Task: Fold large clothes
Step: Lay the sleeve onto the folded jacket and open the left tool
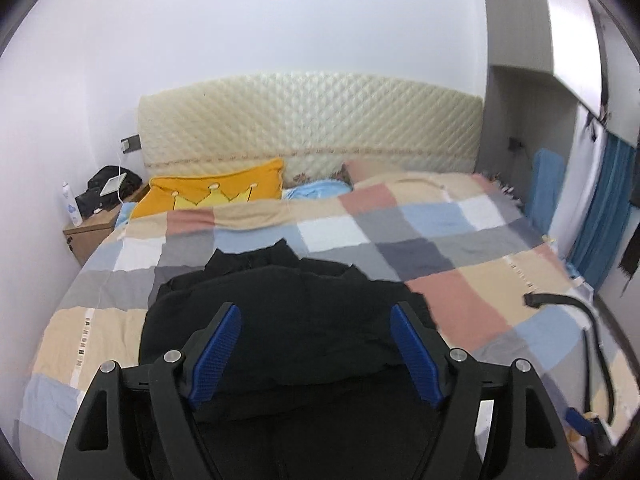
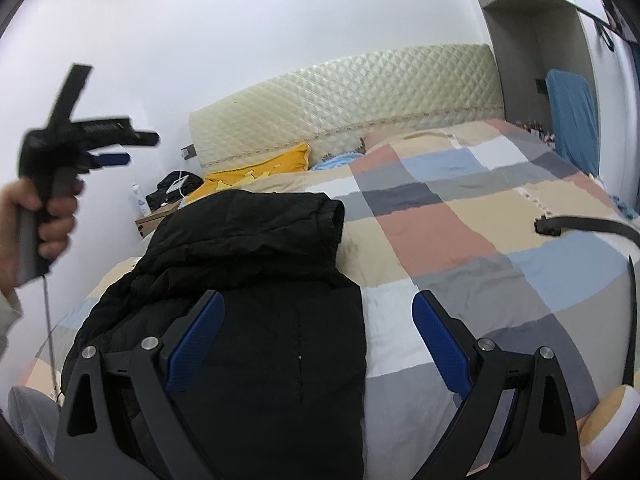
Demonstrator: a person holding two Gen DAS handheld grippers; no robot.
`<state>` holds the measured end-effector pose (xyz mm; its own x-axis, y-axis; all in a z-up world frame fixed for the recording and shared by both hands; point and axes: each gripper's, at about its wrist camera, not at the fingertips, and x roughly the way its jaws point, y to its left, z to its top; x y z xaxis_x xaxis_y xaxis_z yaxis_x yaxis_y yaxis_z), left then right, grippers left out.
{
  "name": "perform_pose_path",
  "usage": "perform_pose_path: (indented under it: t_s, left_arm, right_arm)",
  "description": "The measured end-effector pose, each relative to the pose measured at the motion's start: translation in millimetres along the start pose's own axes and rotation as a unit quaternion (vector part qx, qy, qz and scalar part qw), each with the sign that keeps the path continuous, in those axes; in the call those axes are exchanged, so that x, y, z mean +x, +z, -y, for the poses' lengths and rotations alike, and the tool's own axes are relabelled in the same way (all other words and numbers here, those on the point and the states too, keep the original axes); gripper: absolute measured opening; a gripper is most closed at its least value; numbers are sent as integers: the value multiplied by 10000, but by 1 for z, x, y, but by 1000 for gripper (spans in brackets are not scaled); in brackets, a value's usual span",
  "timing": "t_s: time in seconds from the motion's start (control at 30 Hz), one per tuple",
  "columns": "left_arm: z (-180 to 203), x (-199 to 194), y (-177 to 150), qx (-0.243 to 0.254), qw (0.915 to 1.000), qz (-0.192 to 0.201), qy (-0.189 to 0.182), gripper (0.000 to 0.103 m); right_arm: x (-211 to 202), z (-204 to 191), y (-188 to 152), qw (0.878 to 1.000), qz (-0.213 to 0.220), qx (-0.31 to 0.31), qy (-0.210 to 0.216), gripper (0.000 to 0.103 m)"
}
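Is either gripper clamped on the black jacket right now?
No: both the left gripper and the right gripper have their jaws spread wide above the black jacket, gripping nothing.

The near end of the black jacket is hidden under the left gripper. Beyond the right gripper, the black strap is cut off by the picture's edge. Bedside items are too small to be identified.

The left tongs fill the lower middle of the left wrist view with blue pads spread wide, the right tongs likewise gape in theirs, where the person's left hand grips a handle at left.
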<state>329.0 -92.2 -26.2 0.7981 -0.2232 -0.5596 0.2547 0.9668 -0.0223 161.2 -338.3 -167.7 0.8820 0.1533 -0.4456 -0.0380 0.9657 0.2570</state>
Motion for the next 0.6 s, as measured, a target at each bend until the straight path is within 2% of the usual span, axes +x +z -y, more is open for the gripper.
perform_pose_path:
  t_s: [0.17, 0.33, 0.47, 0.6]
  left_arm:
    - [-2, -59, 20, 27, 9997, 238, -85, 77]
    - [-17, -117, 35, -215, 9985, 401, -315, 77]
    - [-32, -150, 24, -310, 9976, 558, -261, 77]
    - [-51, -169, -11, -422, 9975, 533, -214, 78]
  right_arm:
    - [-3, -8, 2, 9999, 83, -126, 17, 95]
    - [-12, -11, 1, 9998, 117, -86, 96, 95]
    - [-21, -13, -2, 9999, 83, -25, 67, 95]
    - [-39, -23, -4, 9997, 161, -12, 157, 95]
